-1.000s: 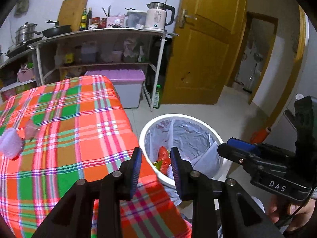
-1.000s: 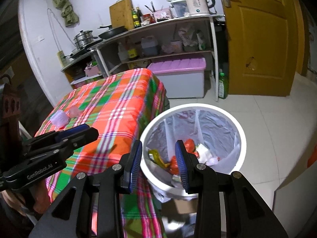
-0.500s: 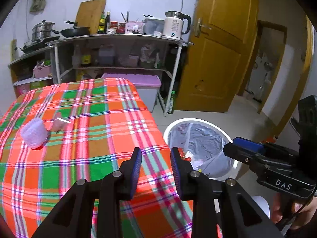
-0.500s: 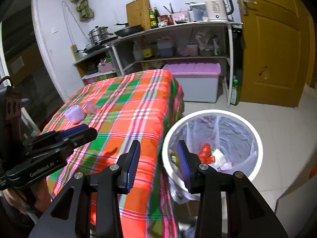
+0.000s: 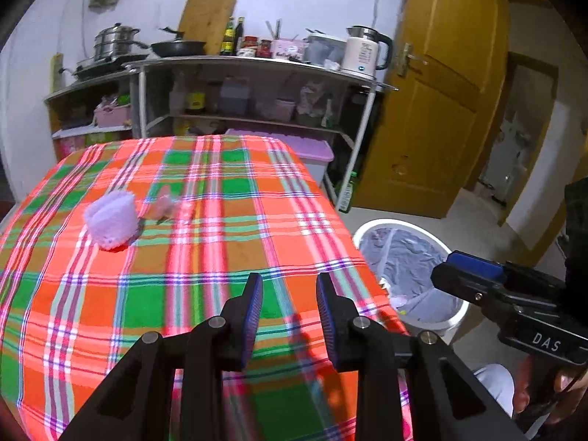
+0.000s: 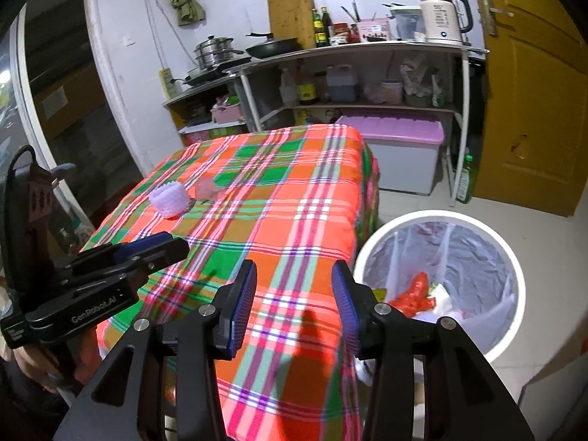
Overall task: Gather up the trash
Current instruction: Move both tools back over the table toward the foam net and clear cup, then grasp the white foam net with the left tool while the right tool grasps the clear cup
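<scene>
With my left gripper (image 5: 289, 312) narrowly parted and my right gripper (image 6: 294, 303), jaws just opening, both empty over the near bench (image 5: 228, 257), I could crush or knock away the flimsy lilac cup (image 5: 110, 219) and clear wrapper (image 5: 165, 207) far left.

"DAS" in white on the right tool (image 5: 474, 275) body; "GenRobot.AI" on the left tool (image 6: 154, 248) body (kettle and bottle labels unreadable).
</scene>
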Tool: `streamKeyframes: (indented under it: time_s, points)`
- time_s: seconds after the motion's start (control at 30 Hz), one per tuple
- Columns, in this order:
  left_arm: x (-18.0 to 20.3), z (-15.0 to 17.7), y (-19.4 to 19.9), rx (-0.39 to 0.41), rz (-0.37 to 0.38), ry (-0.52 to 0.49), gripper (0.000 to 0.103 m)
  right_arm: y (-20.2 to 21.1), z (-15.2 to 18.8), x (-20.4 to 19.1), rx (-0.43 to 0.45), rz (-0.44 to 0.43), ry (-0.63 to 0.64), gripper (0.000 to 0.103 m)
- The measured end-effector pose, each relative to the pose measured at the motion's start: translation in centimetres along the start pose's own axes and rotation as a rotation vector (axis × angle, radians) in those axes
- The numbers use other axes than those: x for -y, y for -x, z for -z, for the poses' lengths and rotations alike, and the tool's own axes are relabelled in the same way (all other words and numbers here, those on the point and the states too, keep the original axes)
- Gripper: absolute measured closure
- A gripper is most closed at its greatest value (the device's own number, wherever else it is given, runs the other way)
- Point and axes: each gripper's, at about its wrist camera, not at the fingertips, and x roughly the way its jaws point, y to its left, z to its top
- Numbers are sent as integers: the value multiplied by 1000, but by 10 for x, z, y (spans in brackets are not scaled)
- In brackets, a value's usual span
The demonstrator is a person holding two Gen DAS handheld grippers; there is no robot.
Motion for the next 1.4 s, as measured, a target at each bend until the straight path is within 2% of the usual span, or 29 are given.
streamKeyframes:
  time_s: [0.1, 0.53, 0.6, 0.73, 0.93, 1.1, 1.4]
  points:
    - [-15, 0, 2, 5, -18, 22, 68, -7, -3, -7, -6, -17, 14, 59]
    - [-89, -4, 8, 23, -125, 118, 68, -48, -15, -36, -72, -90, 44, 59]
    - [-101, -6, 8, 27, -138, 137, 60, -54, -17, -40, -78, -85, 56, 59]
    - [-122, -10, 6, 33, -159, 168, 56, -65, -21, -47, -87, -84, 83, 59]
    - [-148, -16, -7, 21, -186, 192, 55, -81, -28, -53, -100, -97, 104, 59]
    - [-164, -23, -21, 13, -178, 225, 45, -95, -35, -60, -102, -110, 124, 59]
    - [-177, -43, -58, -20, -197, 214, 45, -116, -40, -63, -121, -117, 130, 59]
